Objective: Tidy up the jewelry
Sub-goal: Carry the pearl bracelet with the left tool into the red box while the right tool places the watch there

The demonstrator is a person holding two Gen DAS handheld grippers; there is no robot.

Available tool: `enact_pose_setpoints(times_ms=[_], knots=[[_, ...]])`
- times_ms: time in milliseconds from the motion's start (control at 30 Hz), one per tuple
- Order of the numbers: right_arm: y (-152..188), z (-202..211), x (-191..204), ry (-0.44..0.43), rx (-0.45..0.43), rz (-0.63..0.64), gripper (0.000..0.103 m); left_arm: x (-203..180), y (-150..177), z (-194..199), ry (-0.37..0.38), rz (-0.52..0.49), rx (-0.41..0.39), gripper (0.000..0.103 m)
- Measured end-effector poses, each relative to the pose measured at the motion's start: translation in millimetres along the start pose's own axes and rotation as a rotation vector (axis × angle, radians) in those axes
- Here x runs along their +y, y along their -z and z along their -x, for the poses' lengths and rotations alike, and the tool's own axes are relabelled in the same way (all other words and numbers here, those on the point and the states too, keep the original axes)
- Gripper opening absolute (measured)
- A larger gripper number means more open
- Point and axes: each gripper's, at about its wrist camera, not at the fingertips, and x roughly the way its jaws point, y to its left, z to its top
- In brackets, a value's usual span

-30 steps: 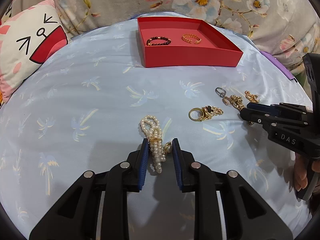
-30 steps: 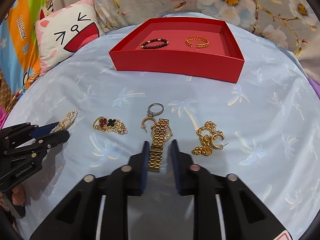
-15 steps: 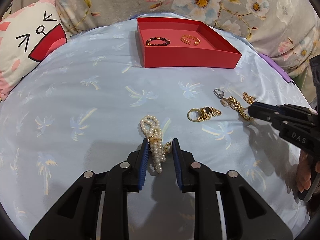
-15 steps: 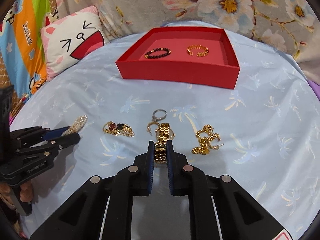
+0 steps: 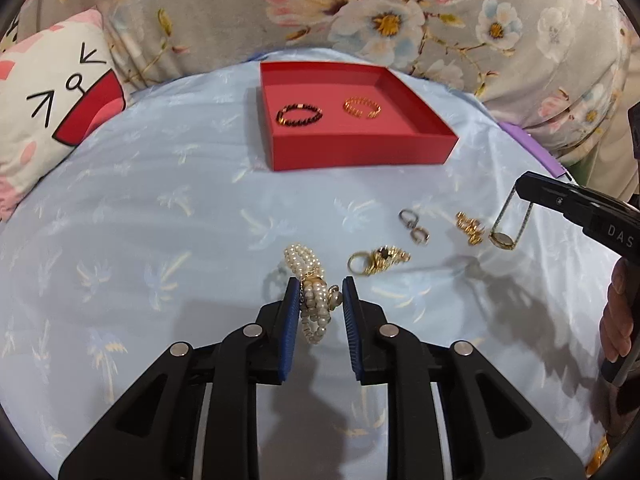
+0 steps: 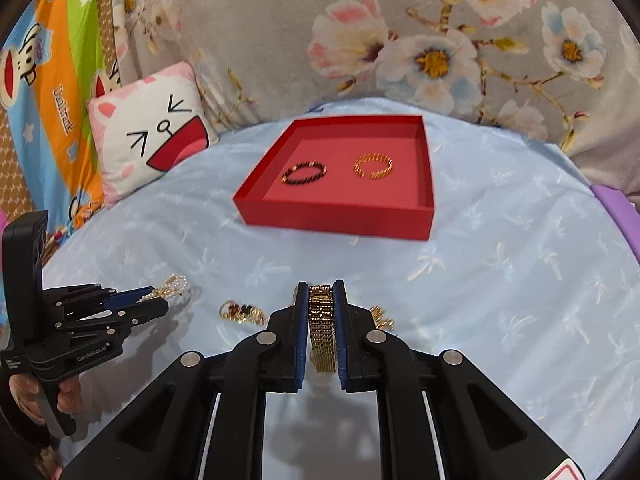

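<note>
My right gripper (image 6: 321, 292) is shut on a gold watch (image 6: 321, 328) and holds it above the blue sheet; the watch hangs from it in the left wrist view (image 5: 505, 236). My left gripper (image 5: 320, 292) is open around a pearl bracelet (image 5: 310, 280) lying on the sheet. A red tray (image 5: 360, 154) at the back holds a dark bead bracelet (image 5: 299, 115) and a gold bangle (image 5: 362, 107). Loose on the sheet are a gold ring with chain (image 5: 378, 259), silver earrings (image 5: 414, 226) and gold earrings (image 5: 469, 227).
A cat-face cushion (image 5: 52, 120) lies at the back left. Floral fabric (image 5: 400, 20) rises behind the tray. A purple edge (image 5: 532, 148) shows at the right. The person's hand (image 5: 622, 316) holds the right gripper.
My right gripper closed on the gold watch and lifted it off the sheet. My left gripper stayed open around the pearl bracelet.
</note>
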Motion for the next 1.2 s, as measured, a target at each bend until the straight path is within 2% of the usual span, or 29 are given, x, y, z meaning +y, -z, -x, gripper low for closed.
enact_pose_setpoints(times_ms=[300,500,700,933,1200], knots=[[-53,7,-38,0.042,-0.054,-0.044,0.011,-6,-64,3,0.009,-0.042,-0.061,0.021],[-95,-24,-57,0.050,-0.041,-0.070,0.011,-11,-108,-19,-0.006,-0.053,-0.096,0.021],[-121,-63,-65,0.052,-0.037,-0.088,0.011,-14,-146,-52,-0.006,-0.069,-0.123,0.021],[-124,-114,-76,0.040,0.046,-0.109,0.011,-8,-156,-100,-0.013,-0.070,-0.080,0.021],[-122,-131,-74,0.037,0.080,-0.087,0.011,3,-147,-129,0.004,-0.053,-0.008,0.021]])
